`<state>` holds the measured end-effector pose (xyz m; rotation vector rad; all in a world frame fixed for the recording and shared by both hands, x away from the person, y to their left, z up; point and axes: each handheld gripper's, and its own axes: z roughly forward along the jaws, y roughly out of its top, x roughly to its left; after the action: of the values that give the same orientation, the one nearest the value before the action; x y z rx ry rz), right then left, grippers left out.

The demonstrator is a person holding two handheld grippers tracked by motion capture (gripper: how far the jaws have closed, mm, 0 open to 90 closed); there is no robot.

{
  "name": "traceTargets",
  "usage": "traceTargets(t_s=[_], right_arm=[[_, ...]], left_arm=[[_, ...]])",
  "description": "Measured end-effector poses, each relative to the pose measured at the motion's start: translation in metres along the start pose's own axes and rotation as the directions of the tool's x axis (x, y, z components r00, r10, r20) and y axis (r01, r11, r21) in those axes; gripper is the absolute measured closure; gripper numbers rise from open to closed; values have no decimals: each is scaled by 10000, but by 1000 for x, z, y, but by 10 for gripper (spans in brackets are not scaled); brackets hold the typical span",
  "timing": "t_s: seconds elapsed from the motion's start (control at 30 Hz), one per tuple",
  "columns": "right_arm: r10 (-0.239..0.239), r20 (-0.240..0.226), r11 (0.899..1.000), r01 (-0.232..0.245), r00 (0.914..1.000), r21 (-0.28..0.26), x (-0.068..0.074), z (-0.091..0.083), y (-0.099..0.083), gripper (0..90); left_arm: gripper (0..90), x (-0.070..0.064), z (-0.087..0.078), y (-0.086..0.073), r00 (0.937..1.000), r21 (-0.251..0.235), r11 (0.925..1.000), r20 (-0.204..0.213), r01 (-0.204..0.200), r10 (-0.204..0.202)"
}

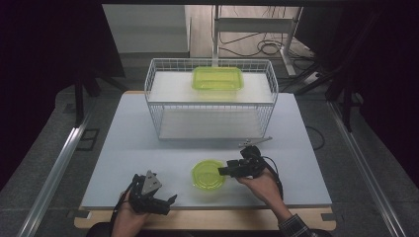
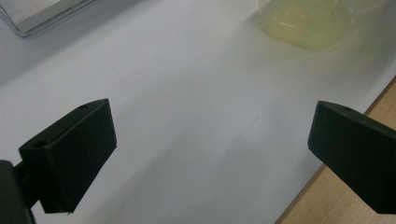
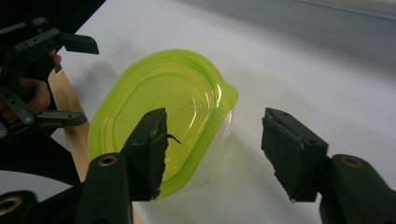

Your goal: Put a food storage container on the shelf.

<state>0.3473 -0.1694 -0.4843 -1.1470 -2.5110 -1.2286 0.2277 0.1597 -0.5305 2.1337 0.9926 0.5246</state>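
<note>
Translucent green plastic lid (image 1: 208,174) — rounded, glossy

Grey floor (image 1: 44,143) surrounds the pale table (image 1: 133,148).

Both grippers are black, skeletal frames of linked bars. The left gripper (image 1: 170,199) carries a grey three-cornered plate on top and has blocky, wedge-shaped jaws with small holes. The right gripper (image 1: 221,171) trails a black cable, shows brass-coloured pivot screws, and its hand (image 1: 262,187) wears a plaid sleeve (image 1: 296,227).
</note>
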Motion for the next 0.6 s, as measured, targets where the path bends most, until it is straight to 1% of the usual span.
traceTargets(t_s=[0.13,0.23,0.33,0.43,0.47,0.5,0.53,0.57,0.6], right_arm=[[196,-192,9995,-191,9996,250,-3,3,-2,483],[454,-477,9984,-437,9978,356,-5,5,-2,518],[835,-843,9959,-802,9929,422,-8,6,-2,571],[1270,-1153,9912,-1216,9852,526,-11,6,-1,655],[1363,-1176,9897,-1300,9837,601,-12,6,-1,693],[1373,-1164,9894,-1304,9837,646,-12,7,-1,709],[1454,-1255,9881,-1377,9814,686,-12,7,-1,737],[1591,-1409,9861,-1503,9771,714,-13,6,0,780],[1649,-1473,9852,-1558,9753,709,-13,6,0,791]], left_arm=[[7,0,0,0,10000,2,10000,9,7,-7],[7,0,0,0,10000,23,10000,18,-5,5],[7,0,0,0,10000,62,10000,27,-50,50],[7,0,0,0,10000,79,10000,32,-61,61],[7,0,0,0,10000,83,9999,34,-67,67],[7,0,0,0,10000,89,9999,39,-72,72],[7,0,0,0,10000,92,9999,43,-72,71],[8,0,0,0,10000,92,9999,43,-71,71],[7,0,0,0,10000,93,9999,43,-77,77]])
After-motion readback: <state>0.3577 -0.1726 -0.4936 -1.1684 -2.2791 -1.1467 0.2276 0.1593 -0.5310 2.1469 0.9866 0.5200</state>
